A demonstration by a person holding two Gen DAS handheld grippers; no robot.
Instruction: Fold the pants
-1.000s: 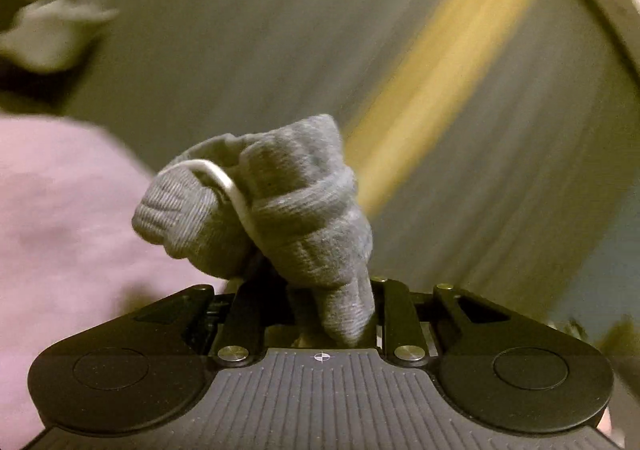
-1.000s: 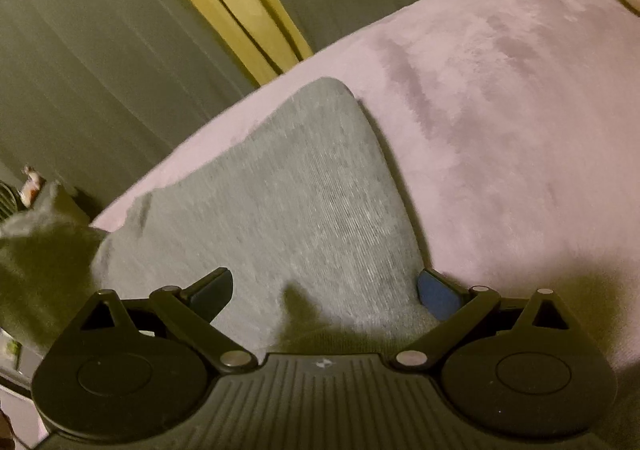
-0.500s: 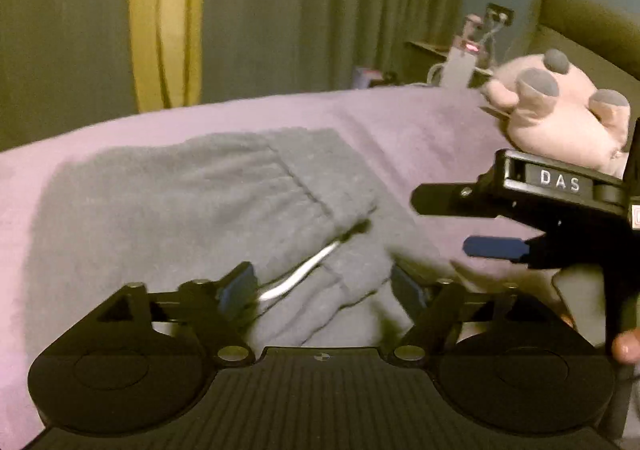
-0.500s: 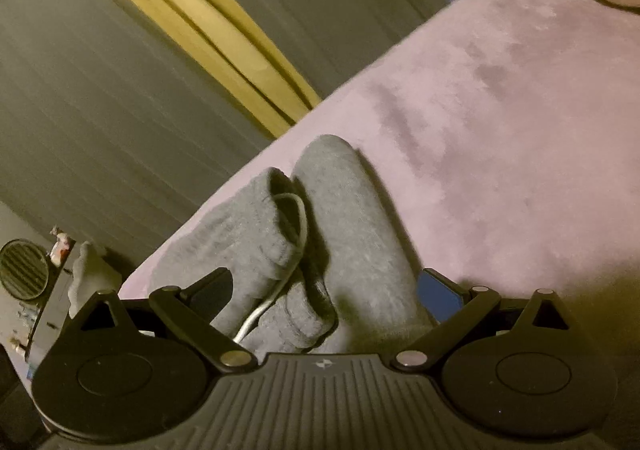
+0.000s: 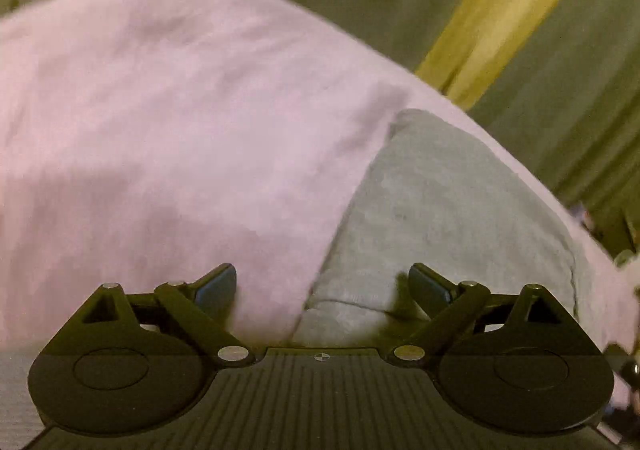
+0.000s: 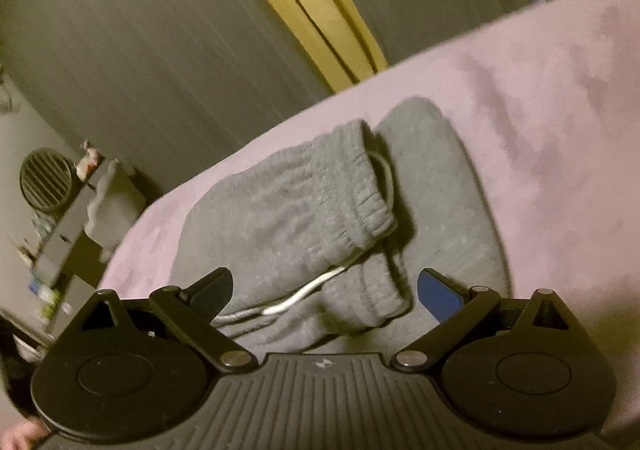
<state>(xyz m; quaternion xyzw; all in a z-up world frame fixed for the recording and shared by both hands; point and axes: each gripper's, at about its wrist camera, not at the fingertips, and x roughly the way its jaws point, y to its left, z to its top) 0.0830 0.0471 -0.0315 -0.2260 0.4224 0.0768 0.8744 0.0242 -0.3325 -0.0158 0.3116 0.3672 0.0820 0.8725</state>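
The grey sweatpants (image 6: 320, 226) lie on the pink bed (image 6: 560, 97), folded over so the elastic waistband (image 6: 360, 185) and its white drawstring (image 6: 304, 294) rest atop the lower layer; the fold looks largely made, though the top layer sits bunched and may want smoothing or one more fold. The right gripper (image 6: 324, 286) and left gripper (image 5: 322, 282) both hang spread and empty just above the cloth; green curtains (image 6: 140, 29) hang behind.

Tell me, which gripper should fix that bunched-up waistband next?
Probably the right gripper. It is open right over the gray sweatpants' bunched waistband and white drawstring. The open left gripper sees only a flat edge of the sweatpants and the pink blanket.
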